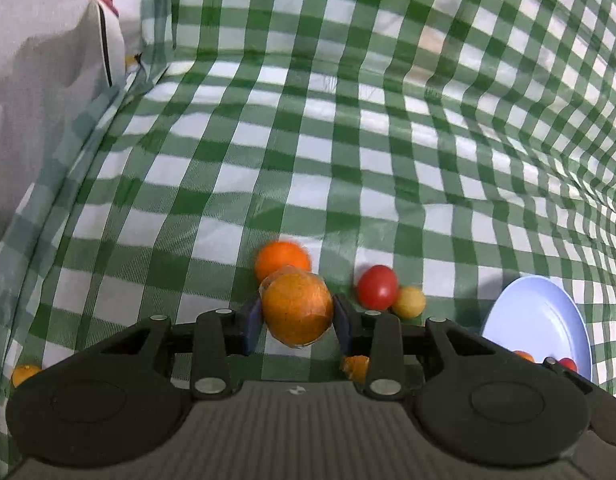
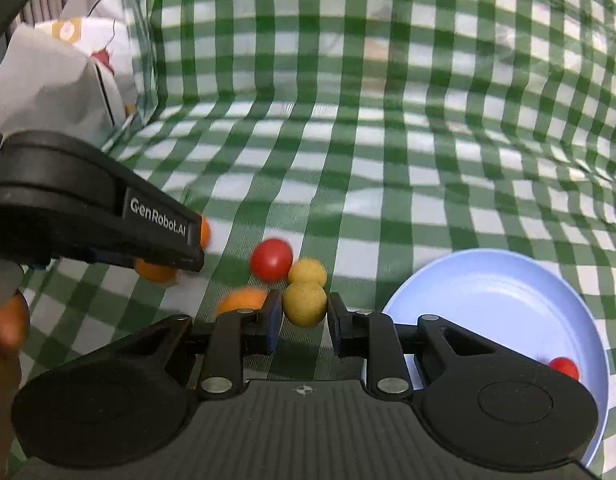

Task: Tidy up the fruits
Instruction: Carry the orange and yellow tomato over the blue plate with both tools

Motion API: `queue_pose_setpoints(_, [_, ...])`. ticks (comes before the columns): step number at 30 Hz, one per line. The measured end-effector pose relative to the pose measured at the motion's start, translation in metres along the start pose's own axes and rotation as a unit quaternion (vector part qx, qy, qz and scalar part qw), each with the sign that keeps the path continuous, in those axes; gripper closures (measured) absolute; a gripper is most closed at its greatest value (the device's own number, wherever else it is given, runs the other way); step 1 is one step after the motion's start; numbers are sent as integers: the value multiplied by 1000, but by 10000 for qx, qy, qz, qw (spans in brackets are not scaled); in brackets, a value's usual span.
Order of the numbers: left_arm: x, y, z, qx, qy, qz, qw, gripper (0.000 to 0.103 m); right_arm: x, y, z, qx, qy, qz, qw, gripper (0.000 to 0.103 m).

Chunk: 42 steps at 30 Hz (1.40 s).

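Green-and-white checked cloth (image 1: 348, 152) spread under everything and drawn up behind. Pale blue plate (image 2: 500, 296) at the right, well apart from the loose fruit, holding a small red fruit (image 2: 564, 367) near its lower rim; an orange one (image 1: 524, 356) beside it in the left wrist view, mostly hidden by the tool.

Left gripper (image 1: 297, 320) clamped on a large orange fruit (image 1: 296, 308), blue pads pressed against both its sides. Second orange (image 1: 281, 259) directly behind, touching or nearly so. Red tomato-like fruit (image 1: 377, 286) just to the right, with a small yellow fruit (image 1: 408, 301) against it. Scrap of orange (image 1: 356, 368) under the right finger, possibly peel, too hidden to tell. Another small orange fruit (image 1: 24, 374) far left at the cloth's edge.

Right gripper (image 2: 303, 312) closed on a small yellow fruit (image 2: 304, 304), matching yellow one (image 2: 308, 272) right behind it.
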State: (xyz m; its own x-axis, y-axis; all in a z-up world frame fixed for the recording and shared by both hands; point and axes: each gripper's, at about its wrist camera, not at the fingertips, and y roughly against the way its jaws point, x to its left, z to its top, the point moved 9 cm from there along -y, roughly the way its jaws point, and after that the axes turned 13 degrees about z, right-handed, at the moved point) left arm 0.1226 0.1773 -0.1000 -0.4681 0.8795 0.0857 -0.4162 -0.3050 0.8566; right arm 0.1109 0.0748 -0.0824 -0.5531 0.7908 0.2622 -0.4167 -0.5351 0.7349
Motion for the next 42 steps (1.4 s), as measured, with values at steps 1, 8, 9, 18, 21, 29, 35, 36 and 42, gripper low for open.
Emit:
queue_pose_setpoints(1, [-1,1,1,-18,2,-2,10000,62,-2,2,1,-48,-17,-18,10000,78])
queue_pose_setpoints(8, [-5,3,6,-96,58,-37,9999,62,-19,13,11,-361,-189,-113,9991,78])
queue_pose_setpoints(9, [-6,4,6,-116,58,-32,9999,62,-21,14,12,-397,-202,-120,9989,78])
queue_pose_setpoints(18, [-11,15,15,-517,-58,89,9986,62,-39,14,12,-660,-291,-249,9971,78])
queue_pose_setpoints(21, [-15,19,17,-666,-149,144,9976,62,-46,11,10,-722,-319,-305,9964,78])
queue_pose_setpoints(29, [-23,21,16,-730,-227,136,9970,62,-51,12,8,-801,-343,-368,9955,78])
queue_pose_setpoints(35, [-28,20,16,-731,-255,125,9969,62,-54,17,6,-811,-355,-413,9952,77])
queue_pose_setpoints(36, [-28,21,15,-734,-259,123,9969,62,-55,18,5,-817,-359,-422,9951,77])
queue_pose_setpoints(42, [-34,21,14,-762,-301,98,9966,62,-57,20,5,-821,-371,-461,9949,77])
